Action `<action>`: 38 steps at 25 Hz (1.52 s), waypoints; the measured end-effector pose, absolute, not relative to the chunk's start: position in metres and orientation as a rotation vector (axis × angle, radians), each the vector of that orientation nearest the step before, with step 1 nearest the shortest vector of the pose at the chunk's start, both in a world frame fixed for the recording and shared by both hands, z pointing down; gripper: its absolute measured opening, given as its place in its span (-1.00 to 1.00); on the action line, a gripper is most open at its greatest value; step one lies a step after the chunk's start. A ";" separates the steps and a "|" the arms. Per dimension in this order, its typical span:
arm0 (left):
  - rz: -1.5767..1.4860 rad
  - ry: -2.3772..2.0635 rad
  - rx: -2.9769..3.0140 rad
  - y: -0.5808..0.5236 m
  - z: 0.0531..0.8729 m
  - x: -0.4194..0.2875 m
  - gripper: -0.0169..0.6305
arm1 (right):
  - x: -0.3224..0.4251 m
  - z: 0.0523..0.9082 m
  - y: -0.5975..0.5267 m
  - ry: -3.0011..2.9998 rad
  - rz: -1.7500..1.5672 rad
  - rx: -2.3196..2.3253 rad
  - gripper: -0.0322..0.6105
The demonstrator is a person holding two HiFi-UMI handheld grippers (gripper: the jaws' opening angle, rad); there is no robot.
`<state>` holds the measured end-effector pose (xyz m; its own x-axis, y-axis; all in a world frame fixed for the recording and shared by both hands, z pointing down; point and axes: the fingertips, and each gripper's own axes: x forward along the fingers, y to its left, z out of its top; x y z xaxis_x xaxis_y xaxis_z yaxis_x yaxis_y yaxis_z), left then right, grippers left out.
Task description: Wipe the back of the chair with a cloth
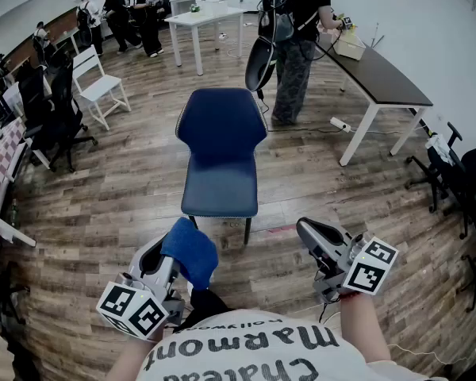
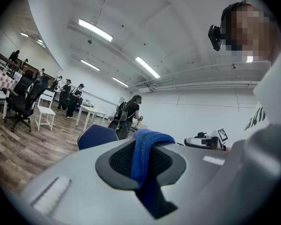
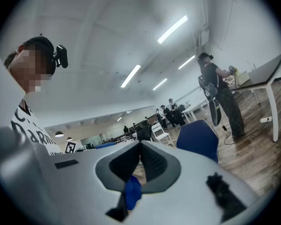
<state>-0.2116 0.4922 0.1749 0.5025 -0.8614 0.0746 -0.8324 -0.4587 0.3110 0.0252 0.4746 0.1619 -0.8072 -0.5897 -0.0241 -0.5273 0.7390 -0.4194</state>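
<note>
The blue chair (image 1: 222, 145) stands on the wooden floor ahead of me, its seat toward me and its back (image 1: 222, 121) on the far side. My left gripper (image 1: 174, 243) is held low at the left, shut on a blue cloth (image 1: 192, 254) that drapes over its jaws. In the left gripper view the cloth (image 2: 150, 137) hangs between the pads of the left gripper (image 2: 145, 161), with the chair (image 2: 97, 136) beyond. At the lower right, my right gripper (image 1: 305, 230) is shut and holds nothing; its pads (image 3: 152, 159) meet, and the chair (image 3: 199, 139) shows to the right. Both grippers are well short of the chair.
A person (image 1: 297, 46) stands just behind the chair beside a dark table (image 1: 385, 74). A power strip (image 1: 339, 124) lies on the floor there. A white chair (image 1: 99, 86) and black office chairs (image 1: 51, 109) stand at the left, a white table (image 1: 202, 18) at the back.
</note>
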 end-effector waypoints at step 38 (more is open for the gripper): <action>-0.375 -1.505 2.450 0.413 0.145 -0.213 -0.81 | 0.045 0.171 0.416 2.668 -0.727 -0.925 -0.84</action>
